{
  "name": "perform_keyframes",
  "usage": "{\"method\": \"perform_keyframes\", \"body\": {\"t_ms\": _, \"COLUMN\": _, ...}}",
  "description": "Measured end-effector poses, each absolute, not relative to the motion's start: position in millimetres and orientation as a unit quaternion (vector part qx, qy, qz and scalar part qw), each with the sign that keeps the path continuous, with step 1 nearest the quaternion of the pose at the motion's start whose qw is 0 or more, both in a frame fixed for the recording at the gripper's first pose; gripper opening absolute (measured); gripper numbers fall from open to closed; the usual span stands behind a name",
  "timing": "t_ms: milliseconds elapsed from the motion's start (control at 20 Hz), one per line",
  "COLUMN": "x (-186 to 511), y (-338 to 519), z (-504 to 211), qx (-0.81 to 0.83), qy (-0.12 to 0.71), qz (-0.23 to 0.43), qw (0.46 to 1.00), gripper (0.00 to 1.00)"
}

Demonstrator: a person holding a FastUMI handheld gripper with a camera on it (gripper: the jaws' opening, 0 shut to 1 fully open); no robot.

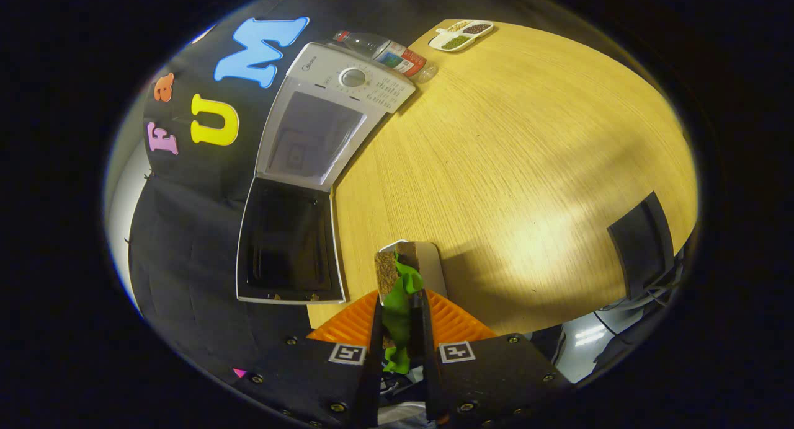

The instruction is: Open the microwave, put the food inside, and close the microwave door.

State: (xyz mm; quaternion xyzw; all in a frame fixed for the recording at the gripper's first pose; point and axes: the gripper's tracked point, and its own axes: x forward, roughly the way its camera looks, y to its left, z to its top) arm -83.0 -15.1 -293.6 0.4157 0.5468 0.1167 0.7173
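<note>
claw fingers are drawn close together and pinch my food item between them, a sandwich-like piece with green leafy filling, a brown grainy slice and a pale slice on the other side. both fingers press on it, and it sticks out just ahead of the fingertips, above the wooden desk. beyond the fingers stands the white microwave with its door swung fully open, dark glass facing me and the cavity showing grey. just past the microwave i see a plastic bottle lying on its side, and farther off a small divided dish with grains. a dark flat object sits at the desk's edge, well apart.
</note>
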Motion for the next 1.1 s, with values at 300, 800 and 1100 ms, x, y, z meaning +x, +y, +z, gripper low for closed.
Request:
{"method": "perform_keyframes", "body": {"t_ms": 300, "x": -41, "y": -9, "z": -244, "qx": 0.459, "qy": 0.482, "qz": 0.140, "qw": 0.733, "gripper": 0.28}}
{"method": "perform_keyframes", "body": {"t_ms": 800, "x": 67, "y": 36, "z": -218, "qx": 0.489, "qy": 0.349, "qz": 0.123, "qw": 0.790, "gripper": 0.28}}
{"method": "perform_keyframes", "body": {"t_ms": 1100, "x": 120, "y": 69, "z": -219, "qx": 0.512, "qy": 0.308, "qz": 0.108, "qw": 0.795, "gripper": 0.28}}
